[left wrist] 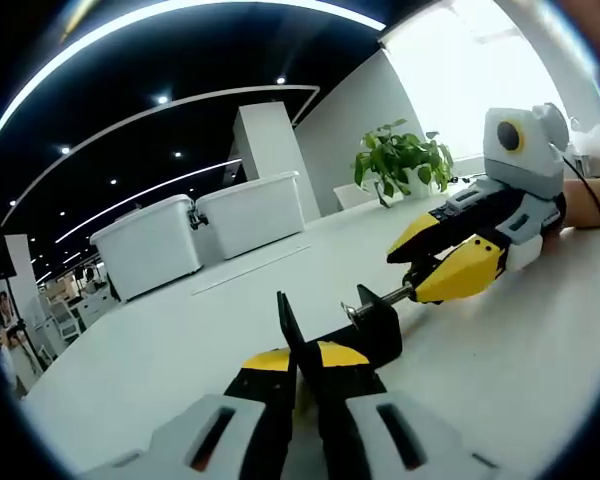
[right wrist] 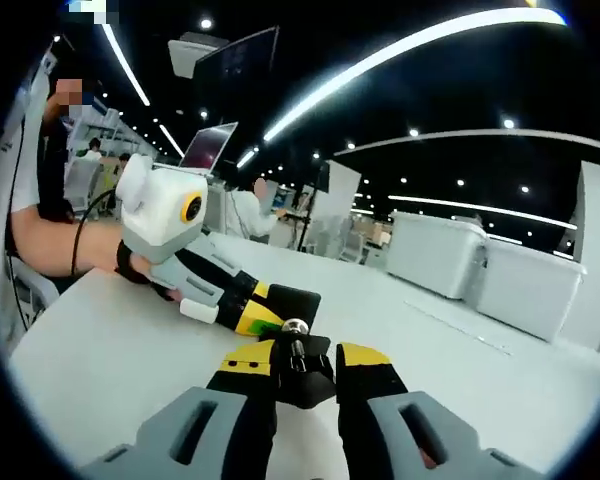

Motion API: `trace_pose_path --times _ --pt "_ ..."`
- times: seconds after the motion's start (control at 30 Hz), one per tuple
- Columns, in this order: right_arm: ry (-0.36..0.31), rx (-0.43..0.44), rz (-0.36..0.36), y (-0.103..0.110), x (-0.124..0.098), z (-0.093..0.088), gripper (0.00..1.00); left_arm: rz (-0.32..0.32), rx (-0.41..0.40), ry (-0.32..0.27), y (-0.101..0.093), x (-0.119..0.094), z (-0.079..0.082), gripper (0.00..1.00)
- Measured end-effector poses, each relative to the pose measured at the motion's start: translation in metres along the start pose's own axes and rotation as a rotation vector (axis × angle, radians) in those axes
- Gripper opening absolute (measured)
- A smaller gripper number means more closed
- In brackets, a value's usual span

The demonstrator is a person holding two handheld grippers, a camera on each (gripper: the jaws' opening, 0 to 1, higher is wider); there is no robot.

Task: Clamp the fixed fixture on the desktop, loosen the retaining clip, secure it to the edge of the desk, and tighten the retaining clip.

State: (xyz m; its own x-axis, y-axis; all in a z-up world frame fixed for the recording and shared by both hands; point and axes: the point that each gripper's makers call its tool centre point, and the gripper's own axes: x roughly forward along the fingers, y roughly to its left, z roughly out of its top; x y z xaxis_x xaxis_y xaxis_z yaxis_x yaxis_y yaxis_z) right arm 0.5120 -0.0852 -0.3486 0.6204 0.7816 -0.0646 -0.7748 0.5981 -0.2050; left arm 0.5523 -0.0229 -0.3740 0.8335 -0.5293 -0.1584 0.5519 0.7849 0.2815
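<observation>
The left gripper (left wrist: 298, 372) is pinching its yellow-tipped jaws narrowly onto the black body of the fixture (left wrist: 365, 330), a small clamp that is sitting on the white desk (left wrist: 180, 350). In the right gripper view the same gripper (right wrist: 265, 318) is reaching in from the left, its tips pressing on the fixture (right wrist: 292, 300), with a person's forearm (right wrist: 55, 245) lying on the desk (right wrist: 90, 350) behind it.

The right gripper (right wrist: 298, 372) is closing its jaws around the fixture's metal screw, the retaining clip (right wrist: 295, 328), whose round silver end is showing between the tips. From the left gripper view this gripper (left wrist: 425, 283) is coming in from the right, gripping the far end of the clip's rod (left wrist: 385, 297), and a hand (left wrist: 588, 205) is holding it.

Farther out, two white lidded bins (left wrist: 195, 230) are standing on the far left of the desk, and a green potted plant (left wrist: 402, 160) is sitting at the far right near the bright window. In the right gripper view, an open laptop (right wrist: 208, 148) is standing at the far side, with people sitting behind it.
</observation>
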Motion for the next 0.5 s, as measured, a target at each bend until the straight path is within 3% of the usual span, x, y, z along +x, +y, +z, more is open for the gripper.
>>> trace_pose_path --times 0.17,0.27,0.33,0.43,0.5 --pt "-0.121 0.389 0.009 -0.028 -0.005 0.024 0.33 0.0 0.0 -0.001 -0.001 -0.001 0.0 0.07" --pt "-0.11 0.537 0.037 -0.035 -0.01 0.023 0.3 0.001 0.0 -0.001 -0.003 -0.002 0.001 0.07" --pt "-0.073 0.579 0.045 -0.035 -0.01 0.017 0.29 0.001 0.001 -0.001 -0.005 -0.004 0.001 0.07" --pt "0.025 0.516 0.02 -0.031 -0.007 -0.003 0.28 0.002 0.002 -0.001 -0.007 -0.005 0.002 0.07" --pt "0.04 0.513 0.03 -0.026 -0.004 -0.005 0.26 0.002 0.001 -0.001 -0.007 -0.006 0.002 0.07"
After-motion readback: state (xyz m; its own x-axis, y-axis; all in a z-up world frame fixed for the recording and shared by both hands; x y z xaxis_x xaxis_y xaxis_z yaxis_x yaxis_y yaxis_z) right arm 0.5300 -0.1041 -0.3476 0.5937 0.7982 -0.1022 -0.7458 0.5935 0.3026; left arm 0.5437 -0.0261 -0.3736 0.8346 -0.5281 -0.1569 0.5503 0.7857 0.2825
